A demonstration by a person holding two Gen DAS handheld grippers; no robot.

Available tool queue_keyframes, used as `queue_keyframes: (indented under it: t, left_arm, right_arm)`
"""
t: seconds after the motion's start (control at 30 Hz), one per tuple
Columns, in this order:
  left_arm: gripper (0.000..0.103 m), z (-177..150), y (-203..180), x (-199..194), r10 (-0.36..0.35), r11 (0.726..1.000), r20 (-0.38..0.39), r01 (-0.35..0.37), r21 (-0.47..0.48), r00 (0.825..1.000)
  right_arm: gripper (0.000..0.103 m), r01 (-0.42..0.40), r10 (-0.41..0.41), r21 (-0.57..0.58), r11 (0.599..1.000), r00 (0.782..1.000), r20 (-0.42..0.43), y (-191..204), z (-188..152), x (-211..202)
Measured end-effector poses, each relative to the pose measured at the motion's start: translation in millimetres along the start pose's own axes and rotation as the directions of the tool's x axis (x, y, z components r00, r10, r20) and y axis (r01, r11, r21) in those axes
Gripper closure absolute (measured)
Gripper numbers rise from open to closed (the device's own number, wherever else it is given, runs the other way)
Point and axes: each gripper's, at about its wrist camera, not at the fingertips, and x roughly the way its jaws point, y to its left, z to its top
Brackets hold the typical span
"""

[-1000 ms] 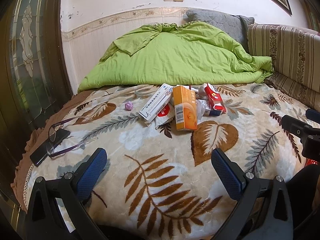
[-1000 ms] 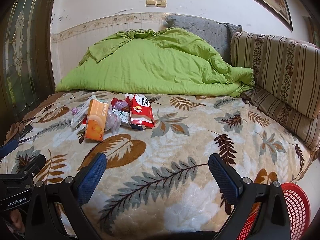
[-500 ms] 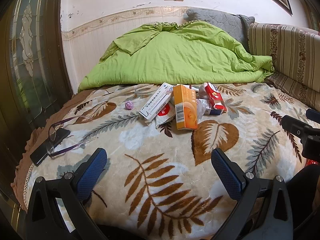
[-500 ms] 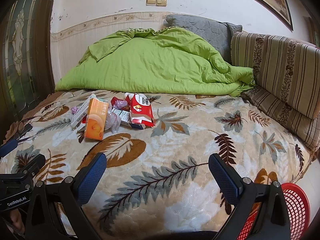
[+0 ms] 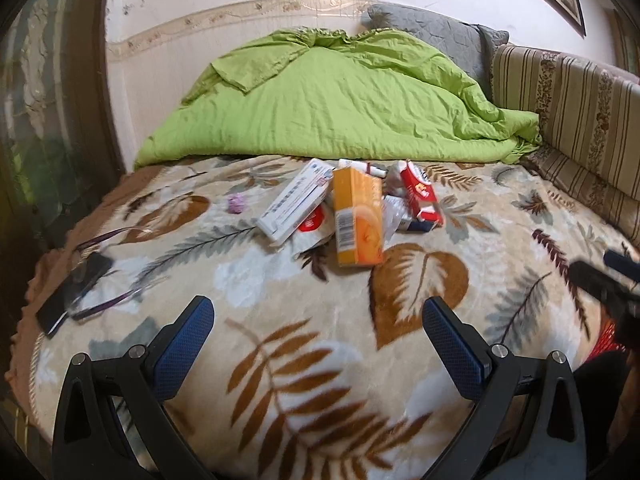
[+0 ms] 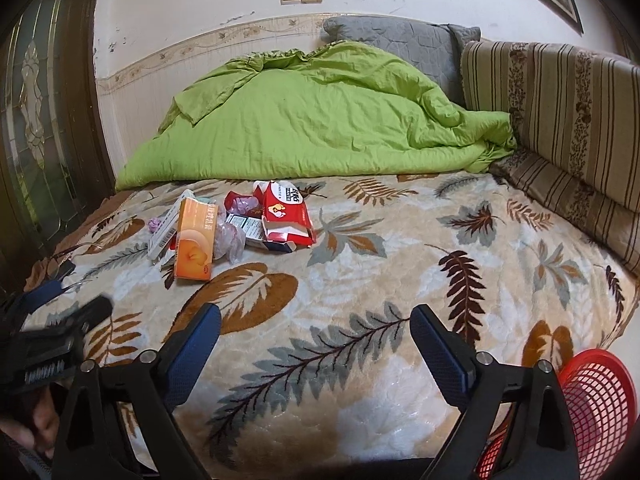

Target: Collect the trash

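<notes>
Both hand-held grippers, left (image 5: 318,326) and right (image 6: 316,330), have moved slightly forward and stay open, empty. The trash pile (image 5: 356,208) lies ahead on the bed (image 5: 420,280); collection is only starting.

bare blanket (image 5: 304,292) before the trash pile (image 5: 352,212) (glasses (image 5: 92,276) far left).
</notes>
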Motion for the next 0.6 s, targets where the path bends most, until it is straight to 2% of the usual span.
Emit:
queue_keyframes:
  t: [0.17, 0.37, 0.4, 0.43, 0.47, 0.53, 0.6]
  left_arm:
    - [0.0, 35.9, -3.7, 44.6, -0.026, 0.999, -0.05, 0.024, -0.039, 0.998]
    - [0.009, 64.9, -6.3, 116.4, -0.057, 0.991, -0.166, 0.036, -0.125, 0.984]
    - [0.017, 66.0, -6.4, 128.4, -0.077, 0.99, -0.189, 0.052, -0.133, 0.979]
    - [0.031, 65.4, -6.7, 135.1, -0.082, 0.99, -0.204, 0.056, -0.13, 0.976]
    - [0.04, 63.2, -6.1, 143.2, -0.081, 0.991, -0.22, 0.054, -0.126, 0.972]
    - [0.06, 61.0, -3.7, 151.6, -0.124, 0.986, -0.234, 0.093, -0.138, 0.964]
    - [0.064, 60.2, -2.4, 152.1, -0.147, 0.983, -0.226, 0.117, -0.14, 0.963]
  right_arm:
    - [0.006, -0.02, 0.02, 0.013, 1.0, 1.0, -0.007, -1.6, 4.1, 0.8]
    - [0.008, -0.052, 0.053, 0.038, 0.998, 0.998, -0.023, -6.8, 6.0, 2.1]
    - [0.009, -0.057, 0.058, 0.043, 0.997, 0.998, -0.03, -8.0, 6.6, 2.8]
    - [0.009, -0.061, 0.063, 0.045, 0.997, 0.997, -0.034, -7.9, 8.1, 5.0]
    - [0.009, -0.084, 0.086, 0.053, 0.995, 0.995, -0.043, -8.4, 11.1, 8.6]
    - [0.009, -0.144, 0.147, 0.068, 0.987, 0.988, -0.045, -9.9, 19.8, 16.9]
    - [0.009, -0.185, 0.188, 0.059, 0.981, 0.98, -0.06, -6.7, 37.8, 36.2]
